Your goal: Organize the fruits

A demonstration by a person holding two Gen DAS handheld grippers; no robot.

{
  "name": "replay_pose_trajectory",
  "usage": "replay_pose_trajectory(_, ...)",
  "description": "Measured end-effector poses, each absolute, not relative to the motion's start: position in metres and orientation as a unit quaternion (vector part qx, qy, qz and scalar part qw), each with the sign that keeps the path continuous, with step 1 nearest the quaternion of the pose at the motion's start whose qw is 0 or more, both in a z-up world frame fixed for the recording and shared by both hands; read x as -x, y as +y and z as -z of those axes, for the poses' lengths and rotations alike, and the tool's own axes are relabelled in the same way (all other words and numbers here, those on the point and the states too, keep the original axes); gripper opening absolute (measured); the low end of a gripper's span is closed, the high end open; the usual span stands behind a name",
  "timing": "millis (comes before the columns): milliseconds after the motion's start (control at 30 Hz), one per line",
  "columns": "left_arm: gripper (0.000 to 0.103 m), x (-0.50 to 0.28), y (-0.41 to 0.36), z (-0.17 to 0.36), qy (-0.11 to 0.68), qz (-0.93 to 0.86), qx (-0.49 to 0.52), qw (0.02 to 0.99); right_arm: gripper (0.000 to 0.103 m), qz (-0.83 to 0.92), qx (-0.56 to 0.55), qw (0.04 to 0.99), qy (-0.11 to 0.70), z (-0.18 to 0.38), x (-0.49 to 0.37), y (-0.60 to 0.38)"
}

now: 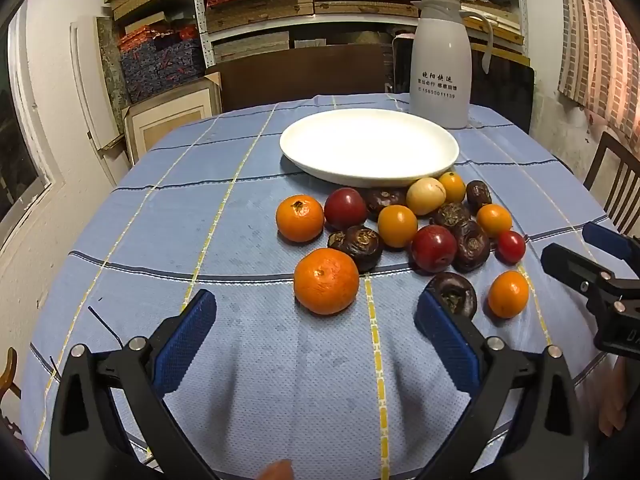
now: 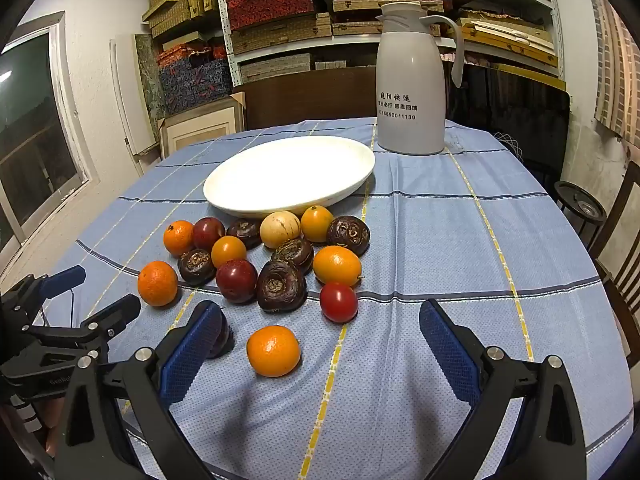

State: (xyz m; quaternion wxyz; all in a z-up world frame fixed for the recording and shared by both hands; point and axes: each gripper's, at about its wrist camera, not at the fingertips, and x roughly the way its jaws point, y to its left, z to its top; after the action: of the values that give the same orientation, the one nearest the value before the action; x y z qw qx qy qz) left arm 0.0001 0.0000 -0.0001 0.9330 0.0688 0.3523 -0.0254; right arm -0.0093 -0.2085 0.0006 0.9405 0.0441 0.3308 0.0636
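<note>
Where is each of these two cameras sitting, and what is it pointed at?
Left wrist: rides the left claw, facing across the table at fruit and white plate; its own blue fingers show, right claw at the edge.
Right wrist: rides the right claw, same direction; left claw at its left.
Shared: plate, white jug, fruit pile.

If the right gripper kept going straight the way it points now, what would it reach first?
Most likely the lone orange lying nearest between the open jaws of the right gripper, slightly left of centre; the small red tomato sits just beyond. Depth is uncertain.
</note>
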Motion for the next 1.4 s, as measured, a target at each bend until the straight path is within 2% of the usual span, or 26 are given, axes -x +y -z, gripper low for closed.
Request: replay_pose_trajectory(1400, 0.099, -0.009, 0.005, 0.009, 0.383, 0.032, -0.047, 0.922, 0.1, -0.07, -0.055, 0.937, 0.337, 0.003, 0.006, -0.21)
